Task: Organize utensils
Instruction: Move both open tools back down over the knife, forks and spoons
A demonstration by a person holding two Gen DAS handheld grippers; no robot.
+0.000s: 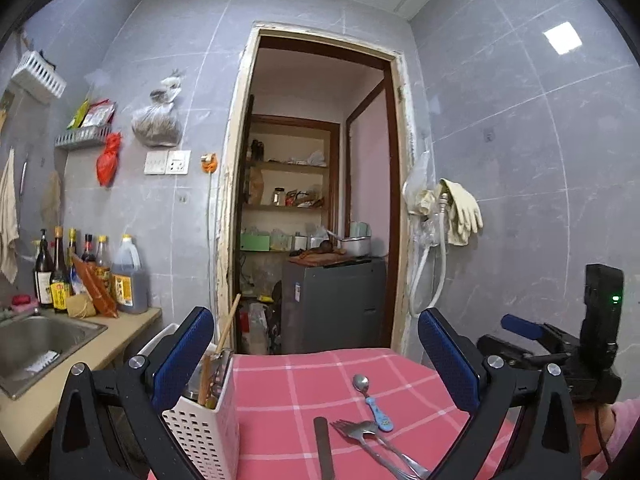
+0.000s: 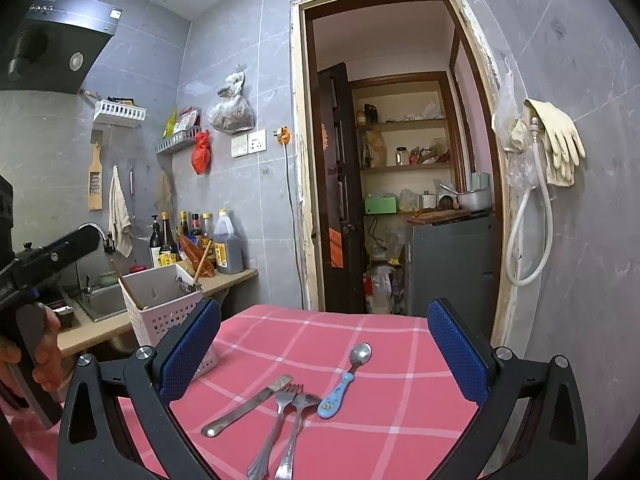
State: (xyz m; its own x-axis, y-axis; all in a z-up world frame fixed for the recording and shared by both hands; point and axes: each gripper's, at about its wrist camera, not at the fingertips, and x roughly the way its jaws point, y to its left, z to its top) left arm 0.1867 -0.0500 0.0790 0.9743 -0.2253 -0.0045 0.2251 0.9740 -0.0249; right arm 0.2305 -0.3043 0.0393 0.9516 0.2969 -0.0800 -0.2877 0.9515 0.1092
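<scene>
On the pink checked tablecloth [image 2: 360,432] lie a spoon with a blue handle [image 2: 346,380], a metal knife [image 2: 246,406], a fork [image 2: 276,424] and a second piece of metal cutlery [image 2: 298,424] beside it. The same spoon [image 1: 372,402], forks [image 1: 376,444] and knife [image 1: 324,448] show in the left wrist view. A white perforated utensil holder [image 2: 160,304] with chopsticks in it stands at the table's left edge, also in the left wrist view [image 1: 202,428]. My left gripper [image 1: 316,352] and right gripper [image 2: 324,344] are both open and empty above the table.
A sink [image 1: 36,344] and counter with sauce bottles [image 1: 80,276] are at the left. A doorway [image 2: 400,160] to a pantry with a grey cabinet [image 2: 448,264] is behind the table. Rubber gloves [image 2: 556,144] and a hose hang on the right wall.
</scene>
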